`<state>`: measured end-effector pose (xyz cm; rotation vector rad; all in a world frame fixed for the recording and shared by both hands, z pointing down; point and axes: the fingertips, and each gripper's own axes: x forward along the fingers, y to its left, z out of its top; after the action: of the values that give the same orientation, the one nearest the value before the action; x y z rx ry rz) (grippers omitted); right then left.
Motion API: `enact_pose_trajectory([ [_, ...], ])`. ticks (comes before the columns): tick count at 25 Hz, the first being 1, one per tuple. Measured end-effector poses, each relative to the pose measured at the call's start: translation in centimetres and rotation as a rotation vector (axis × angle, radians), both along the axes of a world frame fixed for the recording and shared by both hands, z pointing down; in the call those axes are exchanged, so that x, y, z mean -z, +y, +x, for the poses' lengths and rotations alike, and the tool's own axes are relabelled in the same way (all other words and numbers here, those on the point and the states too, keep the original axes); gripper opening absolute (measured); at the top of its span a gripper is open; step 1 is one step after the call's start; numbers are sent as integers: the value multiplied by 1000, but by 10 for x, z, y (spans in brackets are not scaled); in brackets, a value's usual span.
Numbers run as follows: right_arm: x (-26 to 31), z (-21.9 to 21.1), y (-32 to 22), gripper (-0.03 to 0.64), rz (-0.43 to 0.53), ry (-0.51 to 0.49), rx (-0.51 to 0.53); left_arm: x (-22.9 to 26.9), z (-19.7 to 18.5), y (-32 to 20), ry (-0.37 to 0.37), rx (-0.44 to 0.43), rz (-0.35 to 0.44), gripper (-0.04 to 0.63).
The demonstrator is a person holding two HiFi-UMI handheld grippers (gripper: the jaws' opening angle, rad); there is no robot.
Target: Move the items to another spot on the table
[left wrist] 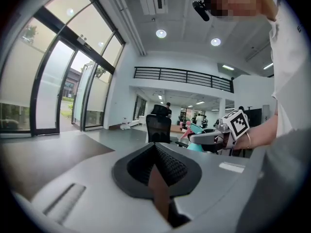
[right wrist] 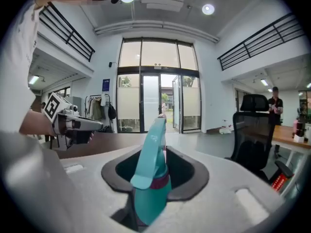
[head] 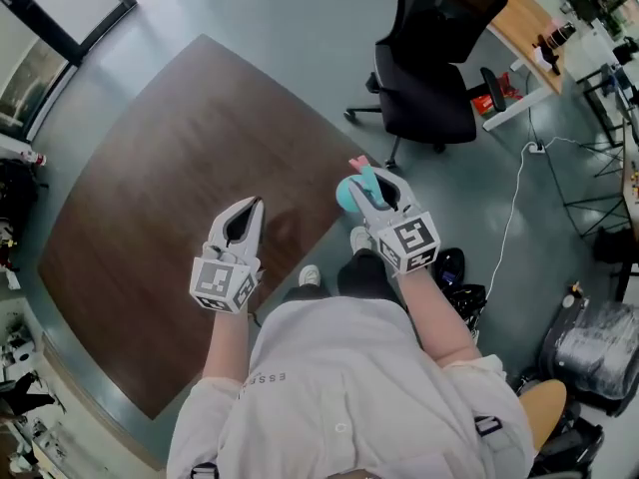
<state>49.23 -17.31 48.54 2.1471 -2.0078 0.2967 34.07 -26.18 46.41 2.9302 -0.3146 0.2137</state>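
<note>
A teal spray bottle [head: 348, 194] with a pink part at its nozzle is clamped in my right gripper [head: 371, 181], which is shut on it. In the right gripper view the bottle [right wrist: 151, 176] stands upright between the jaws, trigger toward the camera. This gripper hangs just past the right edge of the dark brown table [head: 170, 198], over the floor. My left gripper [head: 256, 206] is over the table near its front edge, shut, with nothing in it. In the left gripper view its pads [left wrist: 167, 161] meet, and the right gripper [left wrist: 208, 138] with the bottle [left wrist: 196, 129] shows off to the right.
A black office chair [head: 429, 78] stands on the grey floor beyond the table's right corner, with a wooden desk [head: 524, 18] behind it. A white cable [head: 516, 193], bags [head: 597, 342] and a dark object [head: 449, 267] lie on the floor at right. The person's shoes [head: 310, 276] are by the table edge.
</note>
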Motion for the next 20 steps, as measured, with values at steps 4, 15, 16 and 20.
enact_pose_trajectory([
  [4,5,13,-52,118,12,35,155,6,2,-27,11,162,16,8],
  [15,-29,38,-161,118,-40,111,593,-5,8,-57,-20,617,20,8],
  [16,-30,38,-166,118,-36,106,611,-7,5,-58,-24,648,12,8],
  [20,-36,35,-182,118,-13,82,680,-18,-4,-60,-47,752,-7,8],
])
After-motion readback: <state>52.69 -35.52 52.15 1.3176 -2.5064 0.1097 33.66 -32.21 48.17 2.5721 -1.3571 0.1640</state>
